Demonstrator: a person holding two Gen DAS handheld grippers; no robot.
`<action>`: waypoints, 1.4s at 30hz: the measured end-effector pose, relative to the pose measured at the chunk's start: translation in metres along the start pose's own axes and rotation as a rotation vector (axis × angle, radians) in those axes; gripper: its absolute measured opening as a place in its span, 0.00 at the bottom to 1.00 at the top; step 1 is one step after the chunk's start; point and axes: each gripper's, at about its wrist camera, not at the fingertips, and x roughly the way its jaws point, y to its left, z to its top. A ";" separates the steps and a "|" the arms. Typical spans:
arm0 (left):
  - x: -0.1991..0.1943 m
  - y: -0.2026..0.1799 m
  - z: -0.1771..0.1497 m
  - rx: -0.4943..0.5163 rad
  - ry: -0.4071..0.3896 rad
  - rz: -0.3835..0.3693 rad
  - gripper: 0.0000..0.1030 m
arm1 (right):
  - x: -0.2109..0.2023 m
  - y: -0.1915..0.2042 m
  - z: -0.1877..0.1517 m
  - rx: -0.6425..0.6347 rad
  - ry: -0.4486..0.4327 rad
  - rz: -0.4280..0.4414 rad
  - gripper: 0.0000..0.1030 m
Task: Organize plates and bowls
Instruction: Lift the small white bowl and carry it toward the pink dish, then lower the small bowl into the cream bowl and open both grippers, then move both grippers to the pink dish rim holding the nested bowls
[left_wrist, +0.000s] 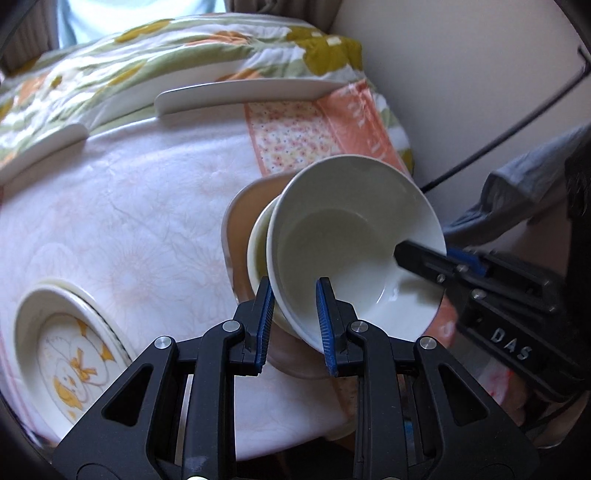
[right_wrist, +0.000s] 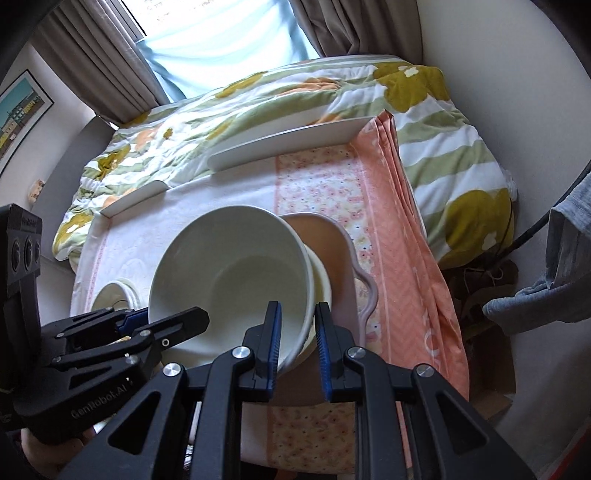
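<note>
A large white bowl (left_wrist: 351, 240) (right_wrist: 229, 266) is held tilted by both grippers. My left gripper (left_wrist: 295, 325) (right_wrist: 166, 319) is shut on its near rim. On the opposite rim, my right gripper (right_wrist: 298, 347) (left_wrist: 424, 258) is also shut, with one finger inside the bowl. Right under it a smaller cream bowl (left_wrist: 258, 251) (right_wrist: 323, 284) sits in a pinkish-brown dish (left_wrist: 240, 221) (right_wrist: 321, 236) with a wavy handle. I cannot tell whether the white bowl touches the cream one.
A stack of plates with a yellow cartoon print (left_wrist: 74, 362) (right_wrist: 114, 291) lies on the white tablecloth to the left. Flat white panels (left_wrist: 240, 92) (right_wrist: 288, 144) stand along the table's back edge before a flowered quilt. A grey sleeve (left_wrist: 517, 199) is at the right.
</note>
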 end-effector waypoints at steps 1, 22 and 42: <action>0.002 -0.002 0.000 0.010 0.006 0.015 0.20 | 0.002 -0.001 0.000 0.002 0.003 0.003 0.16; 0.013 -0.014 0.010 0.188 0.005 0.180 0.20 | 0.013 -0.003 0.001 0.018 0.011 -0.026 0.16; -0.080 0.021 0.013 0.080 -0.130 0.035 1.00 | -0.069 0.000 0.004 -0.092 -0.152 -0.049 0.99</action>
